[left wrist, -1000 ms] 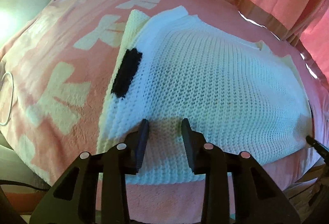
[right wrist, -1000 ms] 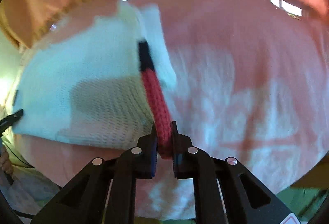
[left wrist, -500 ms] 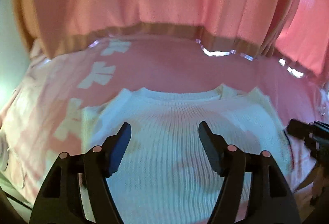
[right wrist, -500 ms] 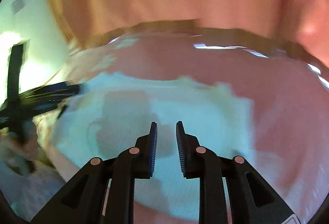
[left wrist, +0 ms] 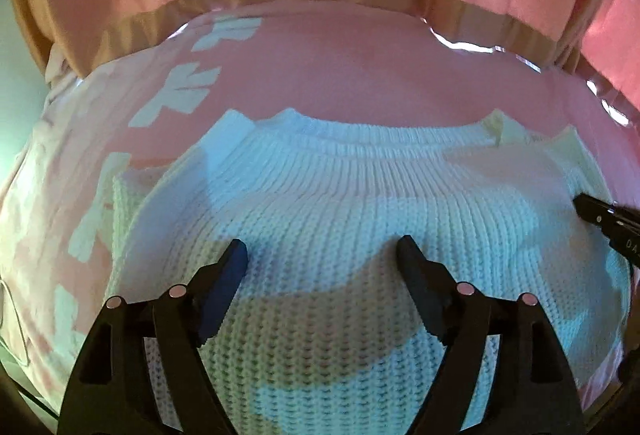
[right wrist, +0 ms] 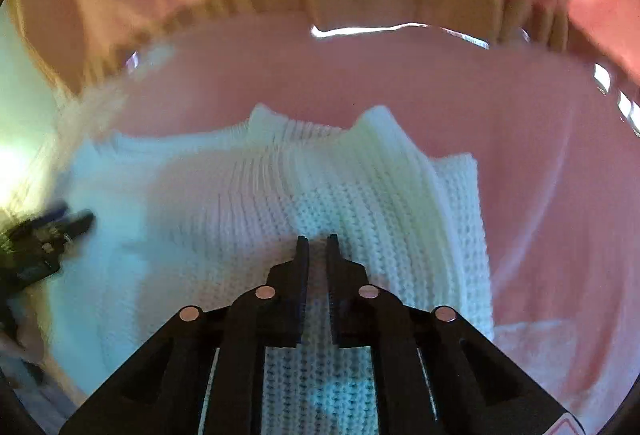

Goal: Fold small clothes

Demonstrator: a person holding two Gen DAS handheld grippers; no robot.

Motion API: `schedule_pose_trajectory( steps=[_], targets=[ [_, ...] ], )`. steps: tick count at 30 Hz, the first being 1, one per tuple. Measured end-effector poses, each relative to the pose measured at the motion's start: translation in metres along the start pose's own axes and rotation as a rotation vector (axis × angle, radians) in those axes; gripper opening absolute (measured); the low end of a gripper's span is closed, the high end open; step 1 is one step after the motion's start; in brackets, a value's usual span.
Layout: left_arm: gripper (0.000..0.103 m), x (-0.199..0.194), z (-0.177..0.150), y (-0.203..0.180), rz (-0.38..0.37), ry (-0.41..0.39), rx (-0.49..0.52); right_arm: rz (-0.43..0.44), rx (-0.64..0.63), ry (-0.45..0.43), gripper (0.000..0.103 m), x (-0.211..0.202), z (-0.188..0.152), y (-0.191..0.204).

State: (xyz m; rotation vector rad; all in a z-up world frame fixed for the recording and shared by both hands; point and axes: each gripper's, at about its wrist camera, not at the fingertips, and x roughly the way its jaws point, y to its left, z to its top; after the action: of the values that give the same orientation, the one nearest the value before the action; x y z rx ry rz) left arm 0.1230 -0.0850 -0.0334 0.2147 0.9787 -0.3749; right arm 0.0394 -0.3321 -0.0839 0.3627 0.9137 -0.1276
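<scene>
Where both tools hover: white sweater (left wrist: 360, 203) beneath.

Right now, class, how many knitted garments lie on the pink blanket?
1: a white knit sweater lies spread across the middle of the pink blanket, below the open left gripper. Anything folded beneath it would be hidden.

White knit sweater (left wrist: 344, 227) on pink blanket (left wrist: 360, 75) patterned with white shapes.
</scene>
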Motion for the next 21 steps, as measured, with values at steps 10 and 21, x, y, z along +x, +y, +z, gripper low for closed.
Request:
schedule_pose_trajectory(
  steps=[10,21],
  targets=[
    [0.076,0.019,0.016,0.059,0.067,0.045,-0.191,-0.074,0.064,-0.033,0.032,0.002,0.015,-0.037],
    [0.061,0.028,0.022,0.071,0.16,0.035,-0.198,-0.096,0.107,-0.059,0.012,0.003,0.012,-0.057]
  ],
)
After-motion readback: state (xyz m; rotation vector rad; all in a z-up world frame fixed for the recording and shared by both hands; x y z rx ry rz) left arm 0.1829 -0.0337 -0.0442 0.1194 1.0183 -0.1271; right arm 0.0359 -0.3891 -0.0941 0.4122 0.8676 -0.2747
